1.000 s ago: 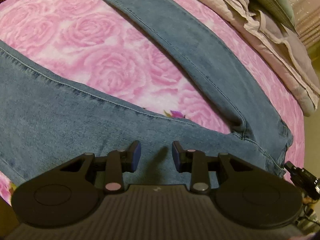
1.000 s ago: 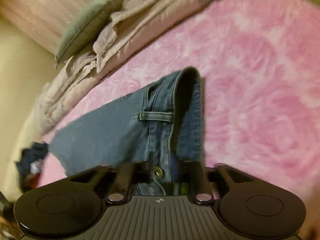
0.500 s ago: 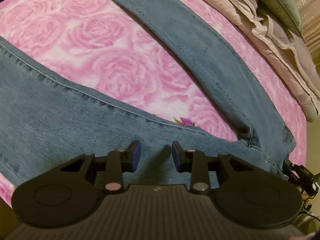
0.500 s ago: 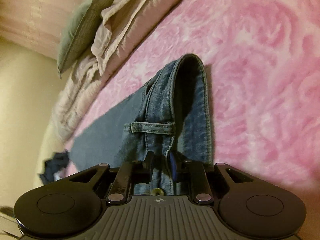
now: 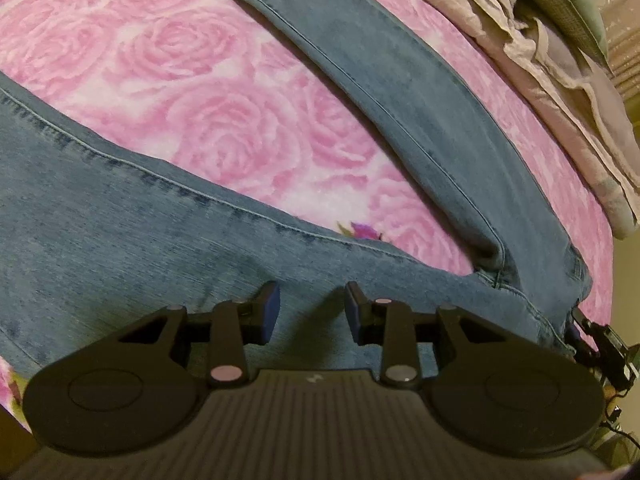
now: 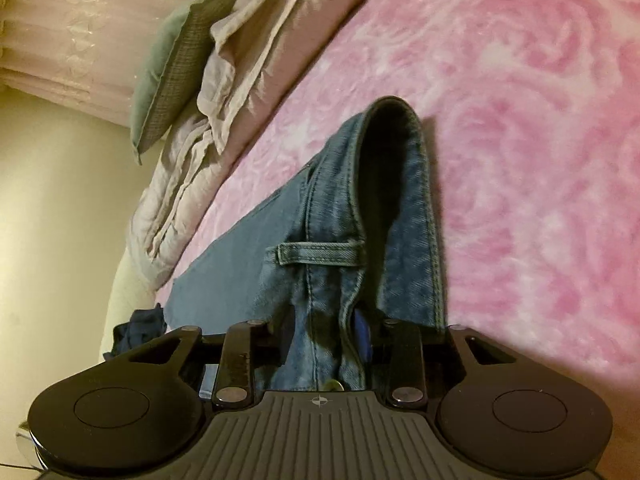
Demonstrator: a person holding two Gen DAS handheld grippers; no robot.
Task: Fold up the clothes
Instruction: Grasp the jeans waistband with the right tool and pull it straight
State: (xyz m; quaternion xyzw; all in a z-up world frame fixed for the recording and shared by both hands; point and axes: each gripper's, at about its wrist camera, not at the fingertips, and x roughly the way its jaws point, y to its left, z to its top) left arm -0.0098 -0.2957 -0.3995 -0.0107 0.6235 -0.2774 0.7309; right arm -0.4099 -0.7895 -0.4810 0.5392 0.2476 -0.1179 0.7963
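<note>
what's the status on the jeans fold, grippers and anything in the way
Left gripper open above a jeans leg. Right gripper jaws just been opening, jeans waistband between them. Rumpled bedding at the blanket's edge, clear of the jeans.

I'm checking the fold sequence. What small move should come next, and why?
Probably close the left hand-held gripper on the jeans leg beneath it. Its jaws stand open and empty, while the right hand-held gripper, jaws just opening, has the waistband between them.

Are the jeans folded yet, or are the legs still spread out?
Not folded: the jeans lie spread on the pink blanket, the two legs forking apart with blanket showing between them.
</note>
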